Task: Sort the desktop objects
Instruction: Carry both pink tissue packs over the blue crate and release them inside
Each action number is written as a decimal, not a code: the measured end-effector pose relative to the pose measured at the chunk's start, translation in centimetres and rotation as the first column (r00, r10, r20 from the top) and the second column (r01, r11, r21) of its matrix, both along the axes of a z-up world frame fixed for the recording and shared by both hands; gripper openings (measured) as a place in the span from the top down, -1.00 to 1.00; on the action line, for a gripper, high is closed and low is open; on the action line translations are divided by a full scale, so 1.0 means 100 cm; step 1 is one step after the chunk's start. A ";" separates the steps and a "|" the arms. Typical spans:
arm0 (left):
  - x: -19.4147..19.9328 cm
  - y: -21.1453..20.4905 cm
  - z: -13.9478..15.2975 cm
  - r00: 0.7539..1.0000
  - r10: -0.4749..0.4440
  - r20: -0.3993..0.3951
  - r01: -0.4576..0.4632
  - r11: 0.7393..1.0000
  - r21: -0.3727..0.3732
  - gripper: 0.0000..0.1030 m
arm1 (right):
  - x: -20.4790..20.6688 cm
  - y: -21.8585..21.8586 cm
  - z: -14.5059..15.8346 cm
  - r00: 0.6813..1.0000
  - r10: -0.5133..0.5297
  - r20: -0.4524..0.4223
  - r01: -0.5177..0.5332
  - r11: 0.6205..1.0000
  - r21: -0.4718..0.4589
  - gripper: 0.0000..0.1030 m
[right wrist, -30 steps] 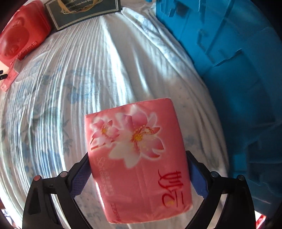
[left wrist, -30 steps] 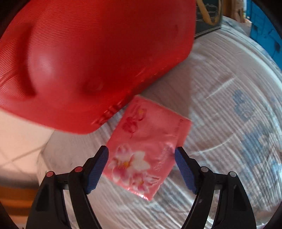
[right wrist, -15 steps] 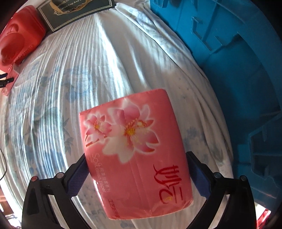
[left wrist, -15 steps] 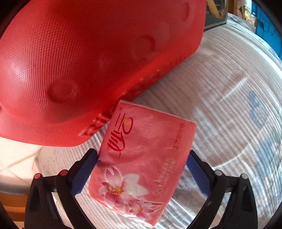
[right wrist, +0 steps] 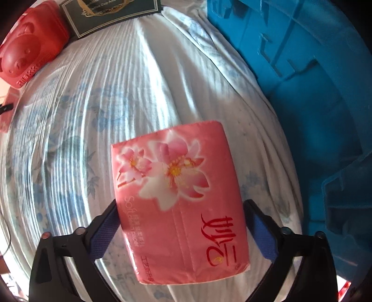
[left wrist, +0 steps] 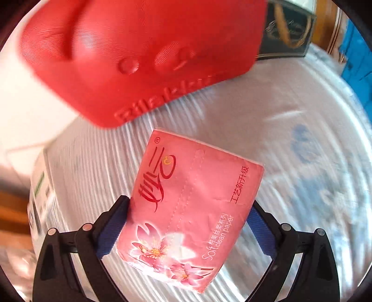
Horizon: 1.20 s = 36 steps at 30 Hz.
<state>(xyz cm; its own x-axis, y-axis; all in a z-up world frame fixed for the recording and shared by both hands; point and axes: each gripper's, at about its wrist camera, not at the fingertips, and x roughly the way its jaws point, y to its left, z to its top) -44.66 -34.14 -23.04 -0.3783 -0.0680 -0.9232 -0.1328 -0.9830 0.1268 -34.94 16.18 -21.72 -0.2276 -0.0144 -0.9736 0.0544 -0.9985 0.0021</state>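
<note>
My left gripper (left wrist: 188, 223) is shut on a pink tissue pack (left wrist: 193, 204) with flower print, held above the white and blue cloth (left wrist: 290, 144). A red bear-shaped box (left wrist: 139, 53) lies just beyond it. My right gripper (right wrist: 181, 223) is shut on a second pink tissue pack (right wrist: 179, 197), held over the cloth (right wrist: 93, 97) beside a blue plastic crate (right wrist: 313, 93). The red box also shows far left in the right wrist view (right wrist: 28, 53).
A dark green gift box with gold print lies at the far edge of the cloth (right wrist: 109, 16), also seen in the left wrist view (left wrist: 286, 34). The table's left edge drops off near the red box. The blue crate fills the right side.
The left gripper closed on the tissue pack and lifted it back from the red box. The right gripper still holds its pack and drifted a little.
</note>
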 end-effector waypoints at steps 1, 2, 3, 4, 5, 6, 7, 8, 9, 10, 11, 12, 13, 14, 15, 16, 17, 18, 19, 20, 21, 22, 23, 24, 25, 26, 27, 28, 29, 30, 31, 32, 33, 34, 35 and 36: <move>0.014 0.004 0.006 1.000 0.001 -0.011 -0.001 1.000 0.006 -0.90 | 0.001 0.000 0.001 1.000 0.003 -0.001 -0.003 1.000 0.004 -0.80; 0.029 0.007 0.014 1.000 -0.002 -0.026 0.002 1.000 0.009 -0.90 | 0.002 -0.001 0.003 1.000 0.006 -0.001 -0.006 1.000 0.013 -0.77; 0.042 0.014 0.022 0.999 -0.004 -0.044 0.005 1.000 0.007 -0.90 | 0.006 -0.002 0.007 1.000 0.011 -0.013 -0.010 1.000 0.026 -0.76; 0.058 0.020 0.030 0.998 -0.006 -0.063 0.006 1.000 0.005 -0.90 | 0.011 -0.003 0.013 0.999 0.014 -0.036 -0.013 0.999 0.034 -0.75; 0.070 0.027 0.038 0.997 -0.006 -0.078 0.006 1.000 0.005 -0.90 | 0.016 -0.007 0.021 0.998 0.019 -0.062 -0.017 0.999 0.029 -0.75; 0.076 0.030 0.052 0.995 -0.006 -0.096 0.007 1.000 0.002 -0.90 | 0.021 -0.008 0.029 0.996 0.023 -0.088 -0.021 1.000 0.019 -0.75; 0.075 0.024 0.060 0.994 -0.008 -0.111 0.008 1.000 -0.002 -0.90 | 0.027 -0.010 0.039 0.993 0.029 -0.115 -0.028 1.000 0.010 -0.75; 0.080 0.031 0.073 0.992 -0.010 -0.130 0.010 1.000 -0.004 -0.90 | 0.035 -0.012 0.053 0.988 0.042 -0.152 -0.042 0.999 0.004 -0.75; 0.087 0.037 0.088 0.988 -0.014 -0.154 0.014 1.000 -0.004 -0.90 | 0.039 -0.016 0.067 0.981 0.056 -0.185 -0.056 0.998 0.002 -0.76; 0.099 0.040 0.099 0.985 -0.015 -0.173 0.015 1.000 -0.005 -0.90 | 0.045 -0.020 0.084 0.972 0.070 -0.226 -0.072 0.997 -0.002 -0.76; 0.110 0.051 0.110 0.981 -0.016 -0.194 0.015 1.000 -0.007 -0.90 | 0.047 -0.047 0.099 0.961 0.079 -0.264 -0.084 0.996 -0.006 -0.76; 0.120 0.062 0.122 0.976 -0.021 -0.216 0.019 1.000 -0.008 -0.90 | 0.056 -0.049 0.115 0.949 0.088 -0.302 -0.097 0.995 -0.013 -0.76; 0.126 0.071 0.133 0.972 -0.026 -0.235 0.024 1.000 -0.015 -0.90 | 0.052 -0.040 0.124 0.940 0.093 -0.329 -0.106 0.994 -0.021 -0.76; 0.135 0.078 0.143 0.966 -0.034 -0.257 0.028 0.999 -0.026 -0.90 | 0.039 -0.040 0.137 0.926 0.097 -0.366 -0.116 0.993 -0.032 -0.76; 0.144 0.090 0.153 0.959 -0.043 -0.281 0.035 0.999 -0.035 -0.90 | 0.047 -0.041 0.155 0.908 0.102 -0.407 -0.128 0.991 -0.038 -0.76; 0.148 0.100 0.160 0.953 -0.050 -0.298 0.040 0.998 -0.039 -0.90 | 0.046 -0.048 0.169 0.894 0.106 -0.435 -0.137 0.990 -0.040 -0.76; 0.157 0.111 0.170 0.947 -0.055 -0.316 0.046 0.998 -0.037 -0.90 | 0.055 -0.051 0.185 0.877 0.109 -0.468 -0.146 0.988 -0.044 -0.76; 0.163 0.121 0.176 0.943 -0.058 -0.327 0.050 0.998 -0.032 -0.90 | 0.066 -0.050 0.200 0.858 0.114 -0.500 -0.158 0.986 -0.046 -0.76; 0.170 0.131 0.183 0.939 -0.060 -0.338 0.056 0.998 -0.023 -0.90 | 0.077 -0.043 0.208 0.845 0.118 -0.521 -0.167 0.985 -0.047 -0.76; 0.177 0.142 0.190 0.933 -0.063 -0.355 0.060 0.998 -0.019 -0.90 | 0.091 -0.033 0.219 0.830 0.121 -0.544 -0.174 0.984 -0.047 -0.76; 0.182 0.151 0.196 0.926 -0.068 -0.370 0.065 0.998 -0.021 -0.90 | 0.101 -0.030 0.233 0.814 0.122 -0.568 -0.180 0.982 -0.047 -0.76; 0.188 0.162 0.200 0.920 -0.073 -0.384 0.069 0.997 -0.024 -0.90 | 0.105 -0.033 0.239 0.803 0.123 -0.583 -0.184 0.982 -0.048 -0.76; 0.195 0.174 0.206 0.914 -0.078 -0.399 0.075 0.997 -0.024 -0.90 | 0.111 -0.029 0.248 0.787 0.123 -0.605 -0.189 0.981 -0.047 -0.76; 0.199 0.184 0.210 0.909 -0.083 -0.408 0.083 0.996 -0.018 -0.90 | 0.115 -0.026 0.255 0.778 0.123 -0.617 -0.191 0.981 -0.045 -0.76; 0.204 0.195 0.216 0.905 -0.090 -0.417 0.093 0.996 -0.012 -0.90 | 0.118 -0.022 0.260 0.768 0.124 -0.628 -0.193 0.980 -0.042 -0.76; 0.209 0.207 0.222 0.899 -0.098 -0.428 0.106 0.994 -0.005 -0.90 | 0.126 -0.017 0.269 0.754 0.126 -0.645 -0.195 0.980 -0.037 -0.76; 0.212 0.217 0.227 0.894 -0.104 -0.436 0.115 0.993 -0.003 -0.90 | 0.129 -0.012 0.275 0.745 0.126 -0.655 -0.196 0.980 -0.035 -0.76; 0.215 0.226 0.232 0.888 -0.111 -0.446 0.124 0.992 -0.001 -0.90 | 0.133 -0.007 0.279 0.738 0.124 -0.664 -0.197 0.980 -0.036 -0.76; 0.219 0.238 0.238 0.881 -0.118 -0.458 0.132 0.991 -0.002 -0.90 | 0.137 0.000 0.286 0.729 0.119 -0.674 -0.198 0.979 -0.042 -0.76; 0.222 0.252 0.244 0.872 -0.128 -0.473 0.141 0.990 -0.008 -0.90 | 0.140 0.009 0.292 0.722 0.111 -0.683 -0.197 0.979 -0.050 -0.76; 0.223 0.263 0.248 0.866 -0.136 -0.482 0.149 0.989 -0.012 -0.90 | 0.143 0.017 0.298 0.717 0.104 -0.689 -0.195 0.979 -0.055 -0.76; 0.224 0.279 0.254 0.858 -0.145 -0.493 0.160 0.987 -0.011 -0.90 | 0.145 0.028 0.308 0.709 0.095 -0.699 -0.190 0.980 -0.061 -0.76; 0.226 0.292 0.259 0.852 -0.150 -0.502 0.168 0.986 -0.009 -0.90 | 0.148 0.041 0.319 0.699 0.089 -0.710 -0.187 0.981 -0.061 -0.76; 0.225 0.305 0.264 0.846 -0.154 -0.511 0.176 0.984 -0.006 -0.90 | 0.150 0.048 0.327 0.692 0.088 -0.717 -0.185 0.981 -0.058 -0.76; 0.224 0.317 0.269 0.841 -0.153 -0.519 0.179 0.984 0.000 -0.90 | 0.150 0.063 0.337 0.683 0.087 -0.726 -0.184 0.981 -0.055 -0.76; 0.222 0.333 0.275 0.837 -0.148 -0.527 0.182 0.983 0.011 -0.90 | 0.149 0.073 0.341 0.678 0.086 -0.730 -0.182 0.982 -0.053 -0.76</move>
<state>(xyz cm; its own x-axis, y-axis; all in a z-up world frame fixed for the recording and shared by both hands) -22.45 -0.88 4.49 -0.8058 0.0865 -0.5858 -0.2241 -0.9602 0.1665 -20.00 23.45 12.39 -0.8453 -0.1983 -0.4960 0.2202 -0.9754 0.0148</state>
